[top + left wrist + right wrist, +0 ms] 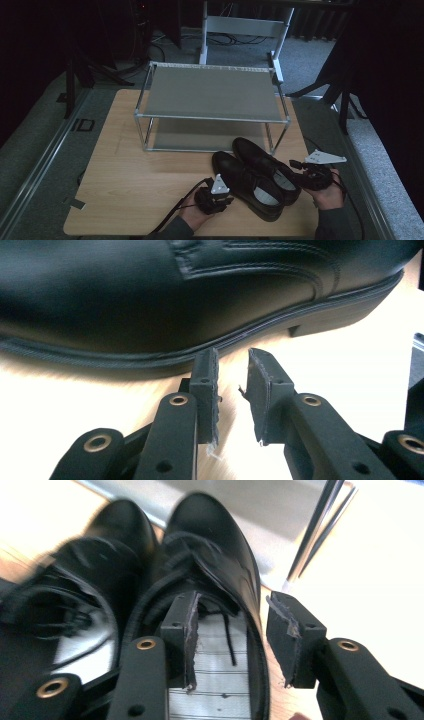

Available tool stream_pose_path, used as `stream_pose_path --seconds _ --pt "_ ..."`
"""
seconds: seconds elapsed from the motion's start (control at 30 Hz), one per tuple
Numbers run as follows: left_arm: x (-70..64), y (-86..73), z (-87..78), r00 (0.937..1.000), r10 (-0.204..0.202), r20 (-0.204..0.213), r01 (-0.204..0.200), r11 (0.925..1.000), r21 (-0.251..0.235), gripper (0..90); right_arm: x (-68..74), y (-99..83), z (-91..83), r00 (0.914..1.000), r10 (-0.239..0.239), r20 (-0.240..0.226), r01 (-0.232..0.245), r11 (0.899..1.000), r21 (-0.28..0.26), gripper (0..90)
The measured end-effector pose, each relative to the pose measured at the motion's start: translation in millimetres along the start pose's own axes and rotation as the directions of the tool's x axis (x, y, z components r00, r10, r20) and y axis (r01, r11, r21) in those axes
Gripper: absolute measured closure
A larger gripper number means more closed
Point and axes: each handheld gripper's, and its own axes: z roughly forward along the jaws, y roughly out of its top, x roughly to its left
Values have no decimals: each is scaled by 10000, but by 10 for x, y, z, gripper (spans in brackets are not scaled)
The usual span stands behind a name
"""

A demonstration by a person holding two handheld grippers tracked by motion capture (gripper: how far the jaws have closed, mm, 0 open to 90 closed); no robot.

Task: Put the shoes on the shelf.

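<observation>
**Two black shoes at the front of the surface, tongs at either side**

A light wooden surface [130, 180] with rounded corners is standing on grey carpet in a dim room, with dark drapes hanging behind and black stand legs spreading at both sides. A pale metal frame is rising at the back, with cables lying on the floor around it. On the far half of the surface a two-tier shoe rack [212, 92] of silver tubing and grey shelves is sitting, both shelves bare.

In front of the rack, toward the right, a pair of black leather lace-up shoes is lying side by side, touching, toes pointing toward the rack and heels toward the person. The left shoe [245, 185] is showing a glossy upper, a stitched welt and a low heel in the left gripper view; the right shoe [267, 165] is showing a pale striped insole and loose laces in the right gripper view.

The left tongs [232, 390] are standing slightly apart, holding nothing, their tips just beside the left shoe's sole edge. The right tongs [235, 635] are standing wide apart, straddling the right shoe's outer wall at the heel opening, one jaw inside over the insole and the other outside, not clamped.
</observation>
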Motion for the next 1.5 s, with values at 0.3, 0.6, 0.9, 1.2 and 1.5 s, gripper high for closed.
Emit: stream_pose_path --seconds 0.3,0.6,0.9,1.2,1.5 --pt "127 -65 -120 9984 -450 -341 443 9988 -191 729 99 14 -142 9998 197 59 -199 9993 323 574" --pt "159 -88 -147 9975 -541 -459 532 9984 -199 717 203 2 -138 9983 171 -561 -102 9925 1217 710" --pt "150 -80 -125 9975 -581 -390 571 9980 -270 708 376 15 -86 9950 8 -1003 163 9853 1702 612" --pt "112 -67 -73 9984 -518 -244 513 9985 -192 707 438 -11 88 9979 -204 -617 380 9532 2999 510" --pt "32 22 74 9990 -341 288 344 9993 -118 710 455 8 119 9979 -205 -620 433 9185 3930 524"
